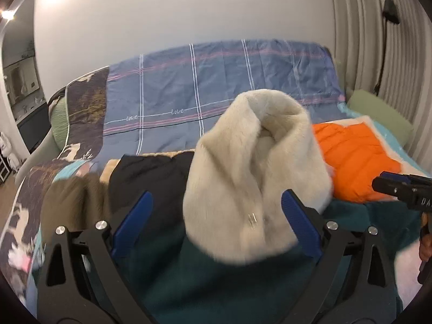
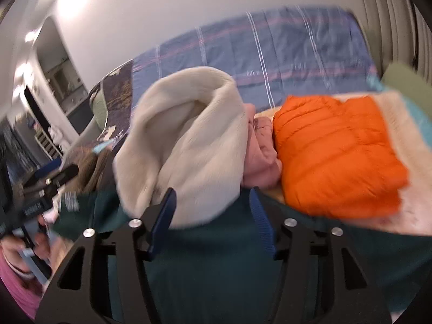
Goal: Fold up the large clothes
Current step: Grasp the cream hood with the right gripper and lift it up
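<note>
A bunched cream fluffy garment [image 1: 253, 167] [image 2: 189, 140] sits in a heap on a dark teal garment [image 1: 216, 278] [image 2: 210, 270] spread on the bed. My left gripper [image 1: 217, 195] is open wide; the cream heap lies between and beyond its blue fingers [image 1: 135, 216], with gaps on both sides. My right gripper [image 2: 212, 191] also has its jaws apart. The heap's lower edge reaches its left finger [image 2: 164, 216] and no pad presses on it. Each gripper shows at the edge of the other view: the right gripper [image 1: 378, 185] and the left gripper [image 2: 67, 172].
A folded orange puffer jacket [image 1: 356, 162] [image 2: 337, 156] lies right of the heap on a cream blanket, with a pink garment [image 2: 262, 156] beside it. A black garment [image 1: 151, 178] and an olive one [image 1: 73, 202] lie left. The blue plaid cover [image 1: 216, 86] is behind.
</note>
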Tool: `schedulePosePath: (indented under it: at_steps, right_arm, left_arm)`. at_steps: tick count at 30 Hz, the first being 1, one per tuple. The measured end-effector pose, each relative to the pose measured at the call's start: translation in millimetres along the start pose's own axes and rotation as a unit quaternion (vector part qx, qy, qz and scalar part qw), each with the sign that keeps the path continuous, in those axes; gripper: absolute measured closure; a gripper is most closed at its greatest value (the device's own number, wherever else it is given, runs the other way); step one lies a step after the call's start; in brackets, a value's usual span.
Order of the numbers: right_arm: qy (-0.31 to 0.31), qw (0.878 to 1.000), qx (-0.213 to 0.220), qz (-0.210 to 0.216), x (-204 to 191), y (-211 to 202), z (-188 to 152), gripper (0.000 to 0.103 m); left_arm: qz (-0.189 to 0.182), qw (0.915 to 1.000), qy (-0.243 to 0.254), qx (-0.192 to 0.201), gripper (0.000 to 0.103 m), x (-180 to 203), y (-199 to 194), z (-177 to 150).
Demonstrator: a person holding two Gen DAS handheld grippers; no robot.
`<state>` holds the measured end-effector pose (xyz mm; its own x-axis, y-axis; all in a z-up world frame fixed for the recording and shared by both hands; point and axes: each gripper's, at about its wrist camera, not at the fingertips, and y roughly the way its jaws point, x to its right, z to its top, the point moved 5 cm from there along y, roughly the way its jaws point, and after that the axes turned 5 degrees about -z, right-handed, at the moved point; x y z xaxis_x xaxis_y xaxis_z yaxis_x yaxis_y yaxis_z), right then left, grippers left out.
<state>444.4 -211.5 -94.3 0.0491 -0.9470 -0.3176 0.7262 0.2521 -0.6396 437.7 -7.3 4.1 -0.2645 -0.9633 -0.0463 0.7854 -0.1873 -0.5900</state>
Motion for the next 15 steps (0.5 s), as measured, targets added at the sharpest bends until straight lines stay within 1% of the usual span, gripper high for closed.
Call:
schedulePosePath:
  at_steps: [2,3,6,8,11,12,13,14,15]
  right_arm:
    - [0.017,1.000,-0.007,0.009,6.9,33.0,23.2,0.036]
    - [0.021,1.000,-0.006,0.011,8.2,42.8,30.3,0.036]
    - [0.038,0.999,-0.005,0.026,12.1,78.8,54.4,0.029]
    - [0.052,0.998,-0.005,0.036,15.4,98.8,69.8,0.026]
    - [0.081,0.995,-0.003,0.065,18.6,123.1,90.6,0.024]
    - [0.088,0.994,0.000,0.066,19.0,129.7,95.2,0.024]
    - [0.092,0.994,0.002,0.062,19.3,133.8,99.1,0.024]
    - [0.094,0.994,0.004,0.057,19.3,139.3,102.4,0.036]
    - [0.090,0.994,0.008,0.060,17.0,142.4,103.5,0.053]
  left_arm:
    - [0.007,1.0000,0.002,-0.005,0.005,-2.2,36.5,20.7]
    - [0.007,1.0000,-0.002,-0.006,0.005,-3.7,56.3,32.7]
    - [-0.008,0.9998,-0.019,-0.006,0.005,-5.6,97.1,57.2]
    - [-0.019,0.9995,-0.024,-0.011,0.004,-5.0,118.8,66.1]
    - [-0.014,0.9995,-0.022,-0.019,0.005,-3.1,151.7,76.1]
    - [-0.008,0.9996,-0.015,-0.024,0.013,-1.9,161.8,77.5]
    - [-0.005,0.9996,-0.008,-0.027,0.025,-2.4,168.7,79.0]
    - [-0.008,0.9994,0.000,-0.033,0.064,-1.2,174.1,78.9]
    - [-0.018,0.9989,0.005,-0.042,0.088,-0.8,178.0,77.0]
